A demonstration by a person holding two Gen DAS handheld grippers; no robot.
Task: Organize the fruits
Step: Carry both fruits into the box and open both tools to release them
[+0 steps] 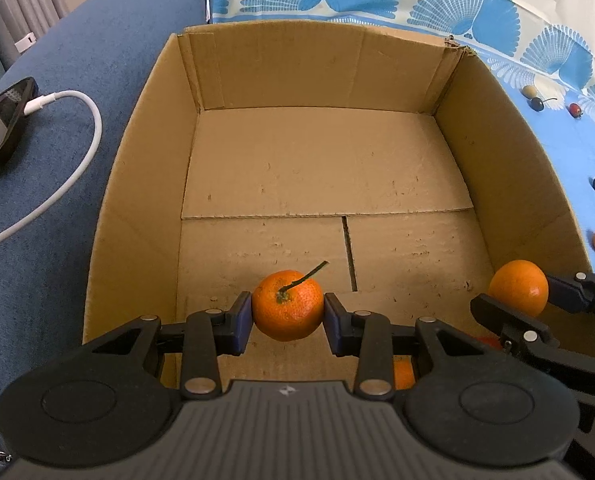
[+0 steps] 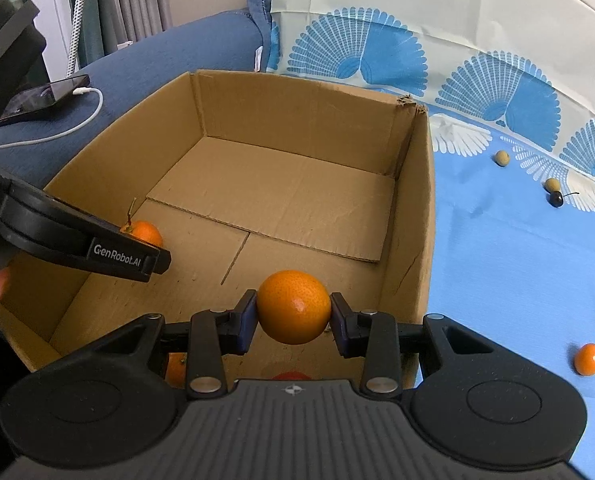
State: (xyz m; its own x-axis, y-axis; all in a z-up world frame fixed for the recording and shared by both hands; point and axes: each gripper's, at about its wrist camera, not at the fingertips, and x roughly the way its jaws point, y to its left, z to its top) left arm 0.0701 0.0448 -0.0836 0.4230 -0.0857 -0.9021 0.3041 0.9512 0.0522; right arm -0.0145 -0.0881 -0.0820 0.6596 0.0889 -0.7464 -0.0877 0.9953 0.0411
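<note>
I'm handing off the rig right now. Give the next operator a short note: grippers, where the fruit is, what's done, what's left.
Left gripper: shut on a stemmed orange, held over the cardboard box.
Right gripper: shut on a smooth orange, also over the box.
Done: some orange fruit already shows low in the box, partly hidden behind the grippers.
Left: release both oranges, then collect the small orange fruit and the cherries from the blue cloth.

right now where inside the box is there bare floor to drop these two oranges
The cardboard box floor is bare across the middle and back, from the flap seam to the far wall. The near edge is crowded: the left gripper holds the stemmed orange, the right gripper holds the smooth orange, and more orange fruit peeks out beneath them.
</note>
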